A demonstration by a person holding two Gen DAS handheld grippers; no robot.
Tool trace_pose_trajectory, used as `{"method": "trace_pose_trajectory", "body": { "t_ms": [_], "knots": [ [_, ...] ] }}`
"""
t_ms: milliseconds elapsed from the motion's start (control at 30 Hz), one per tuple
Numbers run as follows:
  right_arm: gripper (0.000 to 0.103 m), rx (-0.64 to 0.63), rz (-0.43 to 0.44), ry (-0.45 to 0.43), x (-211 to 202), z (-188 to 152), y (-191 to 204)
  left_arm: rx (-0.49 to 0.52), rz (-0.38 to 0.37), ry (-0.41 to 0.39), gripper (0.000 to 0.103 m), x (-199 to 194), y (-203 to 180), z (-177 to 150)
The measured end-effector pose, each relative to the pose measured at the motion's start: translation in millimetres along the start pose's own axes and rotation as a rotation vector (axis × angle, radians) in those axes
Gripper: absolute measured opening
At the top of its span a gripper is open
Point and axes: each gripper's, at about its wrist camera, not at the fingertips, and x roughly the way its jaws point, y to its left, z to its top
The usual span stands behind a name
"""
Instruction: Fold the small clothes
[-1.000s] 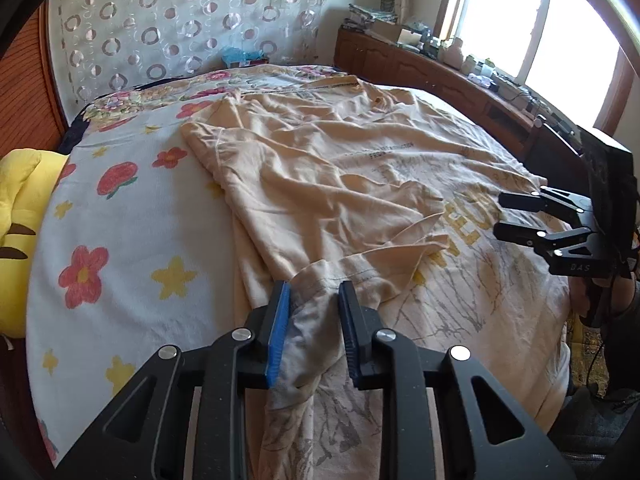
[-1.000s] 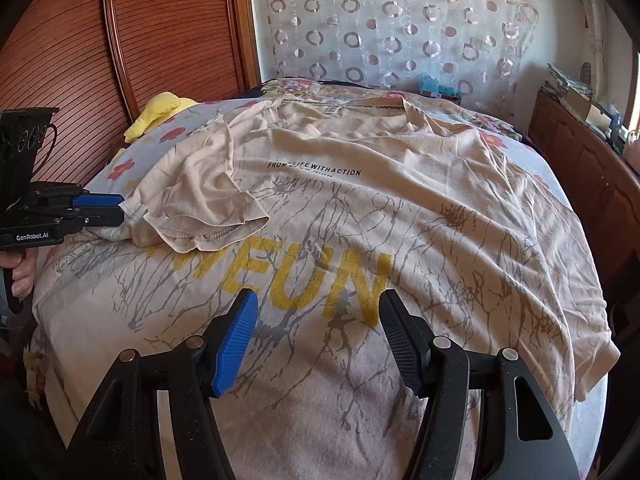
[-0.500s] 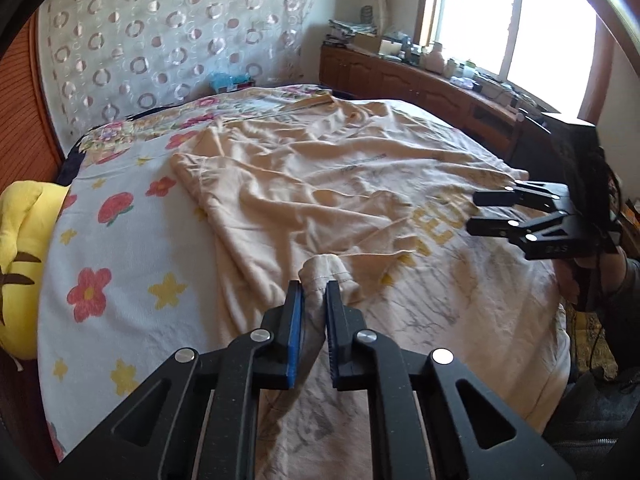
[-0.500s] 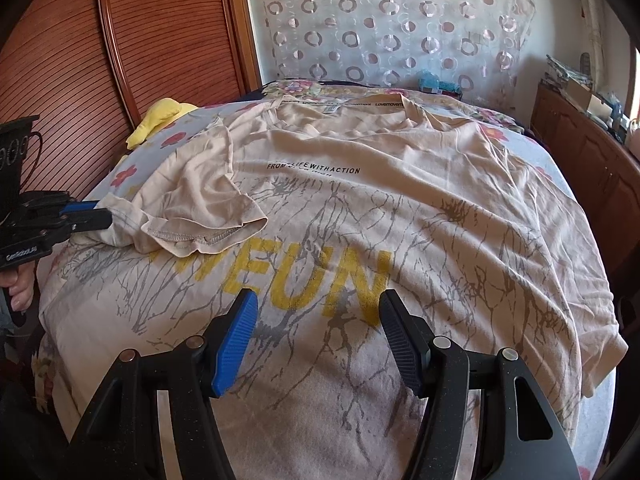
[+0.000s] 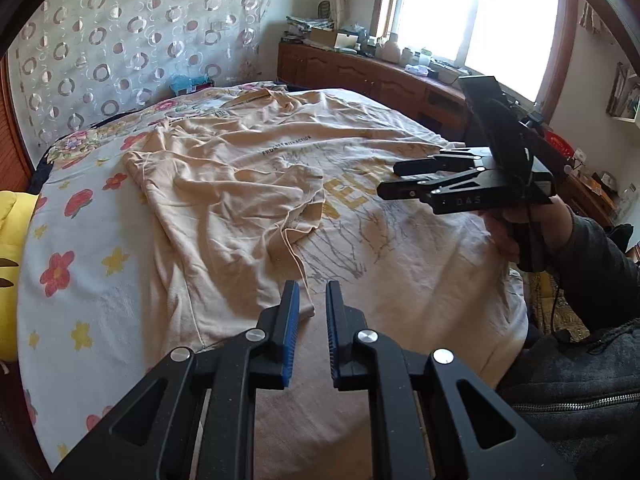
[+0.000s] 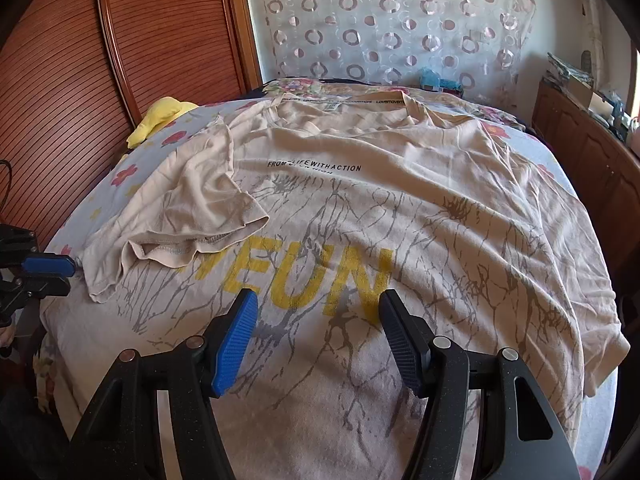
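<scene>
The left tongs (image 5: 310, 286) hang over the near edge of a beige T-shirt (image 6: 400, 208). Their blue pads (image 5: 291, 320) stand a narrow slit apart after closing in, with no cloth pinched between them. The corner of a turned-in side flap (image 5: 260, 272) lies just beneath the left finger's tip, loose on the shirt's front. The right tongs (image 6: 316, 300) hover with their jaws wide apart and holding nothing, above the lower part of the shirt just short of its yellow lettering (image 6: 320, 280); a hand (image 5: 520, 232) in a dark sleeve grips their handle.

Ahead of both tongs the shirt lies spread face up across a flowered bed sheet (image 5: 80, 260), collar at the far end. Its sleeve (image 6: 192, 216) on the left tongs' side is doubled over onto the chest, covering the start of the lettering. Beyond that sleeve, a yellow cushion (image 6: 160, 120) rests at the bed's edge. A ring-patterned curtain (image 6: 380, 20) hangs behind the bed.
</scene>
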Motion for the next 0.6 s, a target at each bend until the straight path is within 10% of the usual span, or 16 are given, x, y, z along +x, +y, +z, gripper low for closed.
{"method": "trace_pose_trajectory", "body": {
  "t_ms": [267, 600],
  "knots": [
    [0.065, -0.012, -0.02, -0.006, -1.2, 0.5, 4.0, -0.053, 0.072, -0.032, 0.04, -0.3, 22.7, 7.2],
    [0.053, -0.053, 0.069, -0.007, 11.5, 22.9, 23.3, -0.158, 0.181, 0.007, 0.041, 24.8, 71.7, 7.2]
  ]
}}
